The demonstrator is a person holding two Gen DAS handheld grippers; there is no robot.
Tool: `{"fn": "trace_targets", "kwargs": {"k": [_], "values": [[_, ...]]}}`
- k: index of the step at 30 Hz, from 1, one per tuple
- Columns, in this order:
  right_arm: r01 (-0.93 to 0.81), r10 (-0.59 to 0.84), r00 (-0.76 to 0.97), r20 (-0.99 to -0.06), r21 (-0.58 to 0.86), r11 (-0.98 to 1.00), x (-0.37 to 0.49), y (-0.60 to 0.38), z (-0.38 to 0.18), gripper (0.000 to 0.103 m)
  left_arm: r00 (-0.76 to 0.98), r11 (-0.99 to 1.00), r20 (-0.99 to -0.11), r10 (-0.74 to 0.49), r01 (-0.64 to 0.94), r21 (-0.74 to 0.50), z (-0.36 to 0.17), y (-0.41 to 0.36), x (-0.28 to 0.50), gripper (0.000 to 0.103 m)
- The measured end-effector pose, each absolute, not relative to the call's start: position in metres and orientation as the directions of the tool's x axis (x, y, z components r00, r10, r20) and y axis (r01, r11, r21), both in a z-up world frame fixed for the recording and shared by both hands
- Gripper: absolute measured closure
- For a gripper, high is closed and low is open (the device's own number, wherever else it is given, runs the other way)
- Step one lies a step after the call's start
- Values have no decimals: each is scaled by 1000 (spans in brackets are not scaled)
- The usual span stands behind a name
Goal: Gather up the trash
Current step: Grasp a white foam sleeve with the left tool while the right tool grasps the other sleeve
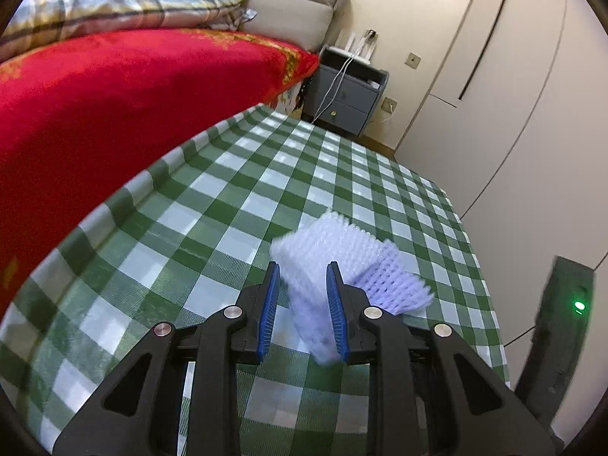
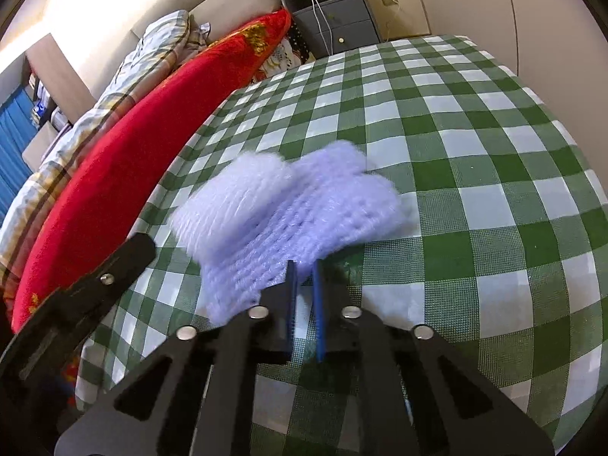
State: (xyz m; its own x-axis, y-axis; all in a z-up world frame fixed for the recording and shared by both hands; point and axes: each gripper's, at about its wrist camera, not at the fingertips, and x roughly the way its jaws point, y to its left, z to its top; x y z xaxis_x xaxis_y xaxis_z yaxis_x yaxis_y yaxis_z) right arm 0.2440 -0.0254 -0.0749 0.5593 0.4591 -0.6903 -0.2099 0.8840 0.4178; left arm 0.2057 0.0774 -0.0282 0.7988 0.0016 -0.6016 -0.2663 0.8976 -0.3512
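Left wrist view shows the left gripper (image 1: 303, 306) with its blue pads (image 1: 268, 315) partly apart, pinching a white foam net sleeve (image 1: 323, 266) that stands up between them over the green checked tablecloth (image 1: 190, 209). A second piece of foam net (image 1: 395, 285), more lilac in tone, lies just beside it at about 3 o'clock from the pads; whether the two pieces touch I cannot tell. At 4 o'clock near the picture's edge a dark body with a green light (image 1: 579, 306) is visible, cut off by the rim; only this view shows it.

Right wrist view gives what the first does not: the right gripper (image 2: 304, 285) with its pads pressed nearly together on the near edge of the lilac foam net (image 2: 304, 205), and the black arm of the other gripper (image 2: 95, 285) entering at 9 o'clock. This view also shows blue curtains (image 2: 15, 152) at 9 o'clock.

Both foam pieces have an open mesh texture with small holes, soft and folded. In the right view they are blurred, so the border between the white piece (image 2: 235, 190) and the lilac one is hard to make out.

A red blanket (image 1: 114, 106) and a grey nightstand (image 1: 345, 95) lie beyond the table, at 10 and 12 o'clock.
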Motion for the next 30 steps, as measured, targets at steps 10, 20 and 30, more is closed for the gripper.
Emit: {"fn": "trace_targets", "kwargs": {"k": [10,20,30], "values": [[-214,462,570,-680,421,882,242,-31,-73,101,772,875,-634,-30,-286,-390,-43,82,218,62],[-228,474,570,-671,425,876,236,-32,-71,101,760,848,-649,-32,-323,-421,-51,91,219,45],[-250,478,571,-667,413,875,226,-35,-65,101,778,871,-620,-102,-230,-433,-46,82,226,94]]}}
